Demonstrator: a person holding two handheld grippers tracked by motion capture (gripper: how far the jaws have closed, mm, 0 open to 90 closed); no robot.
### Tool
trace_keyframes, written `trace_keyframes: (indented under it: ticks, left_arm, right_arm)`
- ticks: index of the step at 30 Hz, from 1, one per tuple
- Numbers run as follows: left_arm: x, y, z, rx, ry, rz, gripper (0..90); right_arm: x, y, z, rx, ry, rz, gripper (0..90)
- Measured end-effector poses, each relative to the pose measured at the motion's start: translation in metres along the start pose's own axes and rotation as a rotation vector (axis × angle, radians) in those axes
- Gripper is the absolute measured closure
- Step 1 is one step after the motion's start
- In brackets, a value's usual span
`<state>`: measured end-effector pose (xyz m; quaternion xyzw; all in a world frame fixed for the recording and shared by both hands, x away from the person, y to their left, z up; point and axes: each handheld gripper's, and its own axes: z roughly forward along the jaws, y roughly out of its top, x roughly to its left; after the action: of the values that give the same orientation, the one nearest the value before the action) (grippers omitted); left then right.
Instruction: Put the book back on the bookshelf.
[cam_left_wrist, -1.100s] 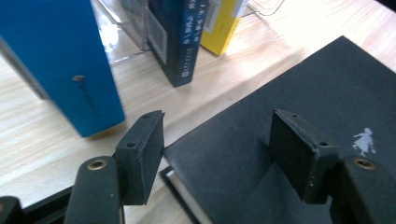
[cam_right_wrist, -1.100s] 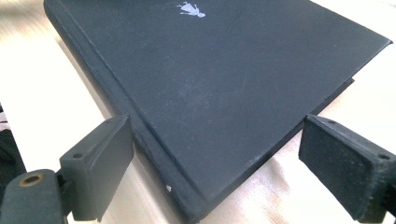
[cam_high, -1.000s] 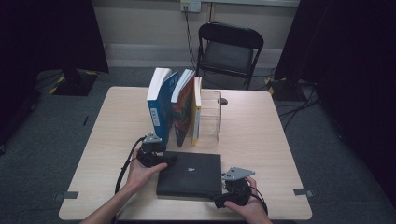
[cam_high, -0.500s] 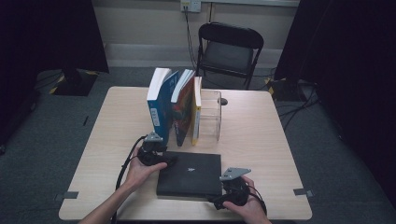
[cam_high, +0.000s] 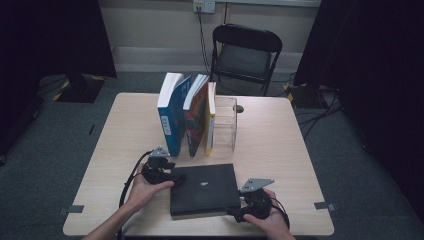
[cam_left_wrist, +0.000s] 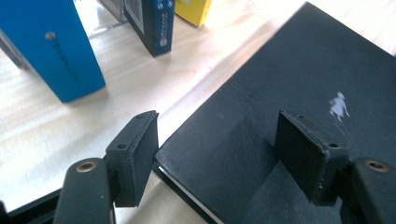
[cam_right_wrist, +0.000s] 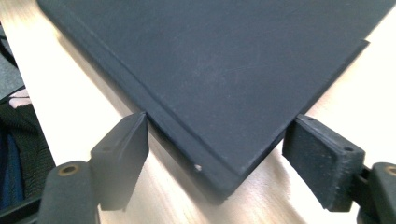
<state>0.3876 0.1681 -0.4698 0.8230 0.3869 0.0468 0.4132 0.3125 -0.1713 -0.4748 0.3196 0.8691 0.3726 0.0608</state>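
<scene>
High view: a black book lies flat on the table. The left tongs sit at its far left corner, the right tongs at its near right corner. Beyond the left tongs, three books stand upright against a clear bookend.

Left gripper view: the left tongs stand spread, one jaw beside the book's edge and the other over the cover; neither pad presses. A blue book stands ahead.

Right gripper view: the right tongs have just been closing with the book's corner between them. The left pad is at the spine edge, the right pad just clear; no firm pinch shows.
</scene>
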Motion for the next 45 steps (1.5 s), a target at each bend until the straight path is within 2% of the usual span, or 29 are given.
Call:
trace_keyframes:
  ticks: [4, 9, 12, 14, 15, 17, 19, 22, 24, 29, 33, 35, 36, 41, 45]
  left_arm:
    - [-0.007, -0.008, -0.009, 0.016, -0.002, -0.009, 30.8]
    - [-0.014, -0.02, -0.022, 0.031, 0.0, 0.001, 31.2]
    - [-0.013, -0.019, -0.021, 0.018, 0.006, -0.001, 32.9]
    - [-0.013, -0.015, -0.016, 0.002, 0.002, 0.043, 34.0]
    - [-0.014, -0.014, -0.014, -0.004, 0.005, 0.05, 35.1]
    - [-0.015, -0.009, -0.009, -0.007, 0.005, 0.066, 34.6]
    - [-0.017, -0.005, -0.002, -0.021, -0.006, 0.098, 37.8]
    - [-0.016, -0.001, 0.007, -0.019, -0.06, 0.04, 39.7]
    - [-0.016, -0.001, 0.01, -0.039, -0.075, 0.072, 40.1]
    - [-0.01, -0.002, 0.012, -0.034, -0.12, 0.028, 39.6]
    - [-0.013, -0.001, 0.011, -0.029, -0.106, 0.038, 39.5]
    - [-0.014, -0.001, 0.009, -0.008, -0.109, 0.023, 39.5]
    - [-0.015, -0.002, 0.008, 0.001, -0.105, 0.031, 39.5]
    - [-0.02, -0.009, 0.0, 0.014, -0.114, 0.025, 39.3]
    - [-0.021, -0.013, -0.006, 0.037, -0.128, 0.03, 39.3]
  right_arm:
    - [-0.004, 0.0, -0.003, -0.022, 0.003, 0.014, 27.0]
    - [-0.006, 0.0, -0.005, -0.039, -0.005, 0.032, 30.3]
    - [-0.006, 0.0, -0.003, -0.045, 0.001, 0.017, 26.1]
    - [-0.004, 0.0, 0.001, -0.03, 0.009, 0.009, 20.1]
    - [-0.002, 0.0, 0.003, -0.022, 0.007, 0.002, 17.8]
    - [-0.001, 0.0, 0.006, -0.007, -0.002, 0.0, 17.6]
    - [-0.001, 0.0, 0.006, -0.005, 0.003, 0.001, 17.2]
    - [0.0, 0.0, 0.008, 0.006, -0.002, -0.001, 16.0]
    - [0.001, 0.0, 0.009, 0.009, -0.005, -0.006, 15.7]
    - [0.001, 0.0, 0.01, 0.012, -0.009, -0.015, 13.1]
    - [0.001, 0.001, 0.011, 0.019, -0.007, -0.023, 12.4]
    - [0.001, 0.002, 0.011, 0.021, -0.007, -0.028, 13.1]
    - [0.001, 0.002, 0.01, 0.022, -0.009, -0.033, 13.8]
    - [-0.003, 0.001, 0.008, 0.018, -0.002, -0.027, 17.8]
    - [-0.004, 0.001, 0.006, 0.016, -0.026, -0.021, 20.7]
